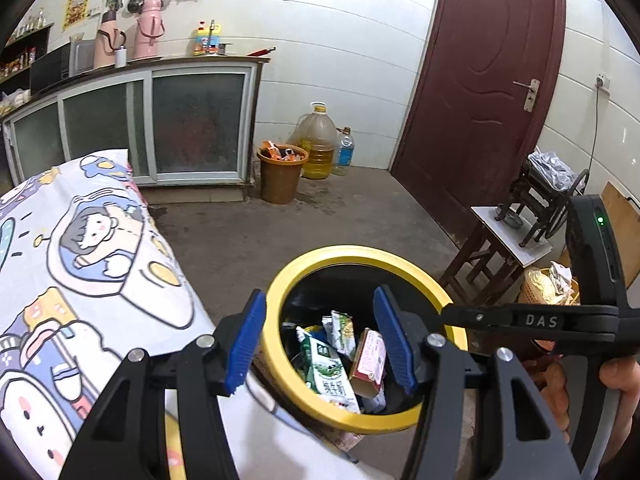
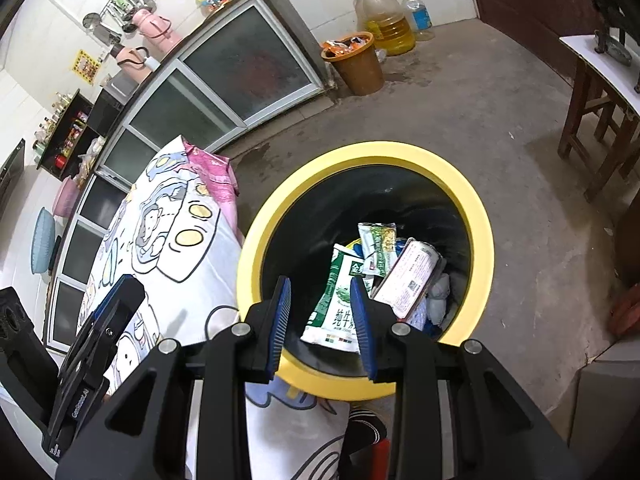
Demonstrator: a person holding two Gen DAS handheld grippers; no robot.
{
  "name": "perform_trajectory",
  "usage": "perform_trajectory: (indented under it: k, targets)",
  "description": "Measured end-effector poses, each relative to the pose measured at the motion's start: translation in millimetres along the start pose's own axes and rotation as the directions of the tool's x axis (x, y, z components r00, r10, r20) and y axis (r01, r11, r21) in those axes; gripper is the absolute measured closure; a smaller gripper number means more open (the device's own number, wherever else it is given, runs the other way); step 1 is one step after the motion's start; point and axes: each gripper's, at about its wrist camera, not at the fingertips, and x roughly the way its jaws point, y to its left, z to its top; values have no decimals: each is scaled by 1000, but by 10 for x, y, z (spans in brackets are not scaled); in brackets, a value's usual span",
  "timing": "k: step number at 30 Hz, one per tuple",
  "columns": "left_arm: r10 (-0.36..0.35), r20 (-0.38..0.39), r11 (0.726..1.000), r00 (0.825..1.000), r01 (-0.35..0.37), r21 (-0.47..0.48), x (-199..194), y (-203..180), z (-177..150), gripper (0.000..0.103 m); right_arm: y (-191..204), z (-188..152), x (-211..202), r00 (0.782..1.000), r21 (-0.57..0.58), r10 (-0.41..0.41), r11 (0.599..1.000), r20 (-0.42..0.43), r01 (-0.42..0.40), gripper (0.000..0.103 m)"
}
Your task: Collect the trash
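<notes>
A black bin with a yellow rim (image 1: 316, 256) stands on the floor beside the table; it also shows in the right wrist view (image 2: 360, 152). Inside lie a green-white milk carton (image 1: 328, 372) (image 2: 340, 300), a pink-red carton (image 1: 370, 360) (image 2: 408, 276) and a green wrapper (image 1: 342, 330) (image 2: 378, 244). My left gripper (image 1: 320, 340) is open and empty over the bin's near rim. My right gripper (image 2: 322, 320) is open and empty above the bin's near edge. The right gripper's body shows at the right of the left wrist view (image 1: 540, 320).
A table with a cartoon-print cloth (image 1: 80, 260) (image 2: 168, 240) lies to the left of the bin. An orange bin of trash (image 1: 282, 172) (image 2: 356, 64), an oil jug (image 1: 318, 140) and a water bottle (image 1: 345, 150) stand by the cabinet (image 1: 160, 128). A wooden stool (image 1: 500, 248) holds a machine; a red door (image 1: 492, 80) behind.
</notes>
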Motion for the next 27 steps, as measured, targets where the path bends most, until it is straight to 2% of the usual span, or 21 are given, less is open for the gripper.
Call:
perform_trajectory:
  k: [17, 27]
  targets:
    - [88, 71, 995, 994, -84, -52, -770, 448, -147, 50, 458, -231, -184, 999, -80, 34, 996, 9, -33, 73]
    - [173, 125, 983, 977, -162, -89, -1430, 721, -342, 50, 834, -450, -309, 997, -152, 79, 985, 12, -77, 73]
